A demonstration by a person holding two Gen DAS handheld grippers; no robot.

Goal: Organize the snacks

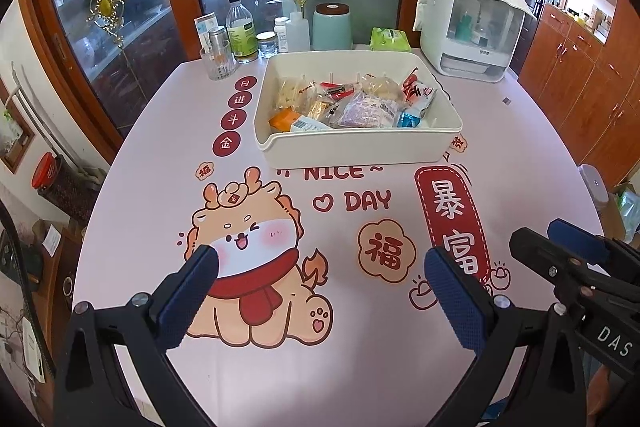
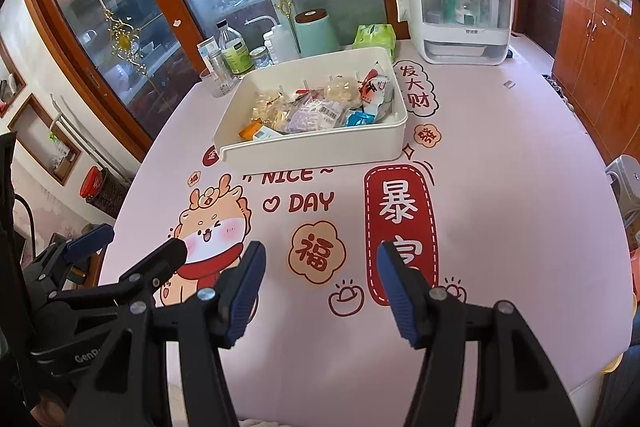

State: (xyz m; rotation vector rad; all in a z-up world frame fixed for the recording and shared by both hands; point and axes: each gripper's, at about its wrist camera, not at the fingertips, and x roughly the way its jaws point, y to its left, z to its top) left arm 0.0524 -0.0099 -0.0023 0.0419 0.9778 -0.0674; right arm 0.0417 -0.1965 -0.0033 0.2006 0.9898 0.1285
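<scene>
Two pairs of black tongs with blue pads hover low over the near edge of a table; the left gripper [image 1: 320, 267] has its jaws spread wide with nothing between them, and the right gripper [image 2: 322, 263] stands likewise parted and empty, just beside it. Beneath them lies a pink tablecloth [image 1: 280, 367] printed with a cartoon dragon and red lettering, bare of any loose packets. Further out, near the table's middle, sits a cream plastic bin [image 1: 352, 147] holding the snacks [image 1: 352, 105]: a jumble of wrapped packets, orange, blue, red and clear, all inside its walls. Since no snack shows outside the bin, the gathering looks largely or wholly done; any remaining work would be tidying within it. Beyond the bin stand a drinking glass [image 1: 218, 63], bottles and jars [image 1: 241, 31], a mint-green canister [image 1: 332, 27], a green tissue pack [image 1: 390, 39] and a white countertop cabinet [image 1: 468, 35]. Nothing blocks the path to the bin.
</scene>
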